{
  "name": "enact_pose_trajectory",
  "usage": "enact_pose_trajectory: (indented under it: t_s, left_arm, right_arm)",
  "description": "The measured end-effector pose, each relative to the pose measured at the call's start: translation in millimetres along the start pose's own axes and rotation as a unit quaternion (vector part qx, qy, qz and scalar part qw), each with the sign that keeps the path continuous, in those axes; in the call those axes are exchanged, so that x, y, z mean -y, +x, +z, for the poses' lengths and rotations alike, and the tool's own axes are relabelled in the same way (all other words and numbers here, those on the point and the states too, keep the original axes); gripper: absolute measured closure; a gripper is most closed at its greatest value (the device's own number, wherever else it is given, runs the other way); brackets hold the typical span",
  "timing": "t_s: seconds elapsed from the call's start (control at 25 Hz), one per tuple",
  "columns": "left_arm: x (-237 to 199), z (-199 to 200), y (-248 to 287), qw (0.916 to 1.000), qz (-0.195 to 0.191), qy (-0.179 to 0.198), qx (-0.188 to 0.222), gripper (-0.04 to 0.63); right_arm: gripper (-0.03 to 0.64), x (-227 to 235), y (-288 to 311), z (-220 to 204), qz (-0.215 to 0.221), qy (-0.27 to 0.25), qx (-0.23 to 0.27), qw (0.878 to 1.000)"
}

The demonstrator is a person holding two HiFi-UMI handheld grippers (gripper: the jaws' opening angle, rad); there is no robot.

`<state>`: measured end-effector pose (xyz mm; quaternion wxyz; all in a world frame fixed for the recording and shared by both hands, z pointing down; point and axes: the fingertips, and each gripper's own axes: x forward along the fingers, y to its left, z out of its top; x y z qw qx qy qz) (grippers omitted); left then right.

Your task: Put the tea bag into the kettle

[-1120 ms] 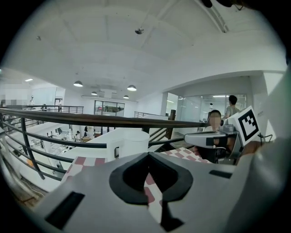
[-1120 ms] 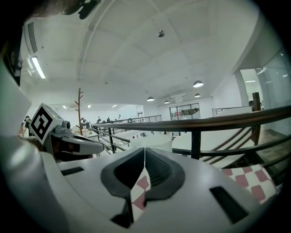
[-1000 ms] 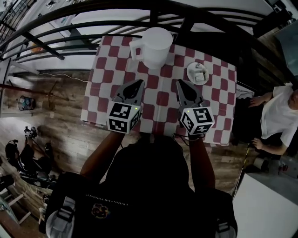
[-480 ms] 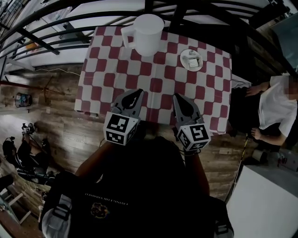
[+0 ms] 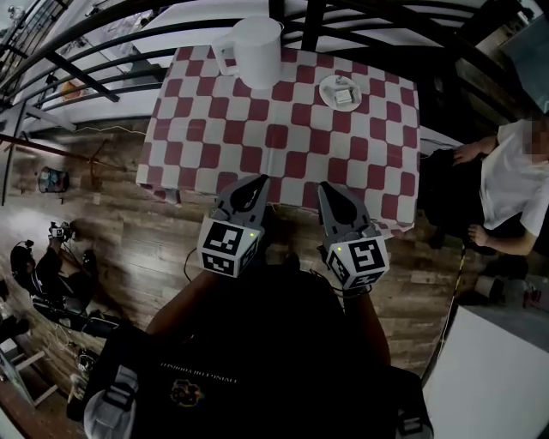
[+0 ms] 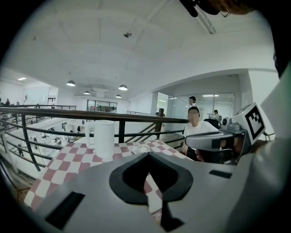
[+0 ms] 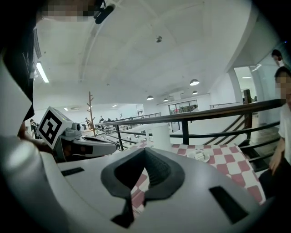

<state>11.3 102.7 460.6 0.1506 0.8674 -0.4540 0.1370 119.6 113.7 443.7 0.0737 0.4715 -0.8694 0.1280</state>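
Observation:
A white kettle (image 5: 256, 39) stands at the far edge of the red-and-white checkered table (image 5: 257, 129). Right of it, a small white saucer (image 5: 340, 91) carries the tea bag (image 5: 342, 87). My left gripper (image 5: 256, 184) and right gripper (image 5: 328, 190) hover side by side at the table's near edge, far from both. Each is shut with nothing between its fingers. The left gripper view has the kettle (image 6: 103, 139) and saucer (image 6: 140, 149) beyond the closed jaw tips. In the right gripper view the kettle (image 7: 160, 136) and the saucer (image 7: 200, 154) lie ahead.
A dark metal railing (image 5: 300, 13) runs just behind the table's far edge. A person in a white shirt (image 5: 515, 184) sits to the table's right. Wooden floor (image 5: 111, 214) surrounds the table, with bags and gear (image 5: 51, 274) at the left.
Both grippers have drawn back from over the table's near half to its near edge. The kettle and saucer now sit farther ahead. Both grippers stayed shut.

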Motion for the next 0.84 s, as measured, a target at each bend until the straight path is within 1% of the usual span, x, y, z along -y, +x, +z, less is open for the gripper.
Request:
enact_pose_trajectory:
  t_s: [0.12,0.24,0.44,0.64,0.84]
  left_arm:
    - [26,-15,-14,1.0,0.006,-0.002,0.002,0.593]
    - [50,-27,-28,1.0,0.007,0.004,0.0,0.592]
    - [75,-44,-46,0.9999,0.008,0.008,-0.007,0.592]
    - [92,-47,-57,0.9999,0.003,0.015,-0.008,0.592]
    - [111,-48,-57,0.9999,-0.005,0.014,-0.007,0.592]
  right_arm:
    - [0.603,-3,-26,-9,0.006,-0.004,0.006,1.0]
    - [0.603,-8,-49,-16,0.007,-0.004,0.012,1.0]
    - [0.603,-16,-76,-31,0.01,0.001,0.017,1.0]
    - [0.603,-25,-92,-36,0.013,0.0,0.017,1.0]
    - [0.603,-19,-107,-37,0.009,-0.004,0.014,1.0]
